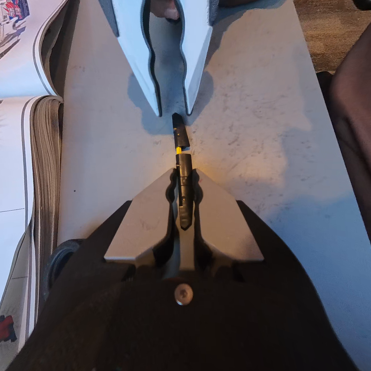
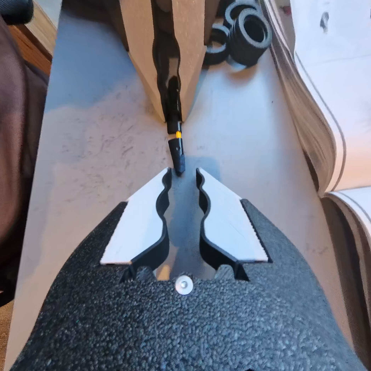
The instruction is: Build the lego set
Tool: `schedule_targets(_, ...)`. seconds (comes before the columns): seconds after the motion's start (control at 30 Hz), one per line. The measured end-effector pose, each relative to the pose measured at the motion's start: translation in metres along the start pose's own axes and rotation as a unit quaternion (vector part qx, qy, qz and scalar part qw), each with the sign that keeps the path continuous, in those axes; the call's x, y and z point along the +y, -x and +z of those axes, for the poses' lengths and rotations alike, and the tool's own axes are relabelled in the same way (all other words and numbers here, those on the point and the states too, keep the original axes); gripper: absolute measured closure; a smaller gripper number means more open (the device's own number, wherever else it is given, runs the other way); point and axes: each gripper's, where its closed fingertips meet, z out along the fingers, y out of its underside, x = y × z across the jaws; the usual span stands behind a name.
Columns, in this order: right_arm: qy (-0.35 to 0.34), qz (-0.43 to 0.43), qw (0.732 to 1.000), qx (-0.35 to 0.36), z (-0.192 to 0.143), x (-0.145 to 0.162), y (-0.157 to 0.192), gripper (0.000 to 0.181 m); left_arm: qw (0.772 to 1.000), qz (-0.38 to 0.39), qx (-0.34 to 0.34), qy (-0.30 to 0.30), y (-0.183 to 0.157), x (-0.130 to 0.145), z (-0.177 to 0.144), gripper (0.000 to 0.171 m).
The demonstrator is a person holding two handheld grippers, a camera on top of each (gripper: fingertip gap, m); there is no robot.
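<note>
we see the left gripper [image 1: 184, 170] pinching a long black lego beam [image 1: 185, 192] between its fingers, the beam lying lengthwise in the gap with its front end poking out past the fingertips. just beyond that front end a short yellow axle [image 1: 178, 149] bridges across to a second, smaller black lego piece [image 1: 180, 130], which sits a bit crooked to the beam. on the far side of the beam, the right gripper [image 1: 174, 114] faces us with its fingers spread, the smaller piece's tip just at the mouth of the gap; we cannot tell whether either fingertip touches it. from the right wrist we see the same: right gripper [image 2: 183, 169] parted, nothing between the pads, the smaller black piece [image 2: 177, 158] near its left fingertip. everything hangs over the pale table [image 2: 241, 140]. beside the beam, black rubber tyres [image 2: 244, 38] cluster, and an open instruction booklet [image 2: 331, 80] lies past them.
</note>
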Motion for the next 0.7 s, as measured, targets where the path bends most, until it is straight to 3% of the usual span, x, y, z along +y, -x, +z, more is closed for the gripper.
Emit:
schedule_targets(0.17, 0.006, -0.008, 1.000, -0.022, 0.006, 0.000, 0.006, 0.172, 1.000, -0.006, 0.005, -0.001, 0.000, 0.000, 0.000, 0.159)
schedule_targets(0.7, 0.016, -0.020, 0.999, -0.041, 0.019, -0.012, 0.006, 0.171, 1.000, -0.003, -0.011, 0.005, 0.004, -0.004, 0.004, 0.160)
